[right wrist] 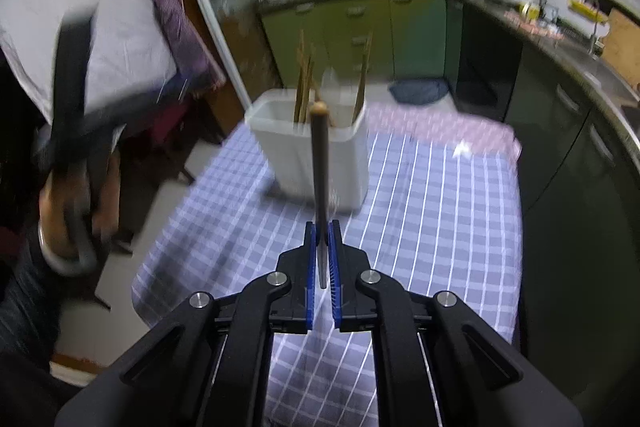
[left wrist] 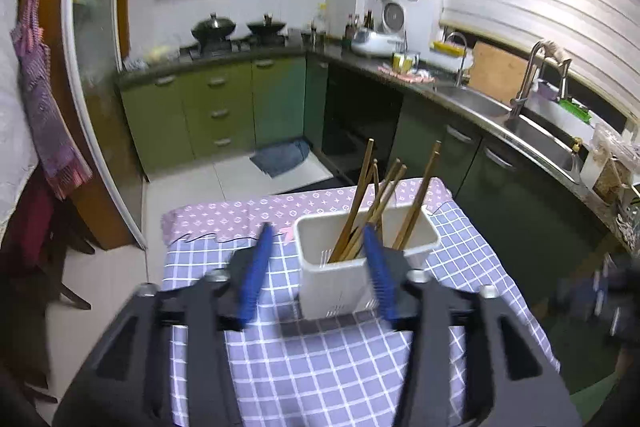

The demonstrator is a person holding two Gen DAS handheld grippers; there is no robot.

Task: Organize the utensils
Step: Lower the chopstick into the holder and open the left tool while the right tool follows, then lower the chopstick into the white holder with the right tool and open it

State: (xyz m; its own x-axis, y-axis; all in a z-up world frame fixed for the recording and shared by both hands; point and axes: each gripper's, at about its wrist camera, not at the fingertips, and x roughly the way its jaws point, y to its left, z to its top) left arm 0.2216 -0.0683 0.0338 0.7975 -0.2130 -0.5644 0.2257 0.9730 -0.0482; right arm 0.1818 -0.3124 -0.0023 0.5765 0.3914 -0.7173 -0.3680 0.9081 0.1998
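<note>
A white utensil holder (left wrist: 340, 283) stands on the checked tablecloth (left wrist: 320, 367) with several wooden chopsticks (left wrist: 376, 199) leaning in it. My left gripper (left wrist: 318, 231) is open, its blue fingers either side of the holder's near left corner, touching nothing. In the right wrist view the holder (right wrist: 316, 163) is ahead with its chopsticks (right wrist: 304, 83). My right gripper (right wrist: 322, 227) is shut on a dark-handled utensil (right wrist: 320, 167) with a wooden tip, which points forward toward the holder. The left gripper and hand show blurred at the left (right wrist: 76, 131).
The table (right wrist: 440, 207) ends at the left and far edges, with a pink patterned cloth (left wrist: 248, 211) at its far end. Green cabinets (left wrist: 216, 107), a stove with pots (left wrist: 236, 27) and a sink counter (left wrist: 520, 119) lie beyond. Chairs (left wrist: 48, 227) stand at the left.
</note>
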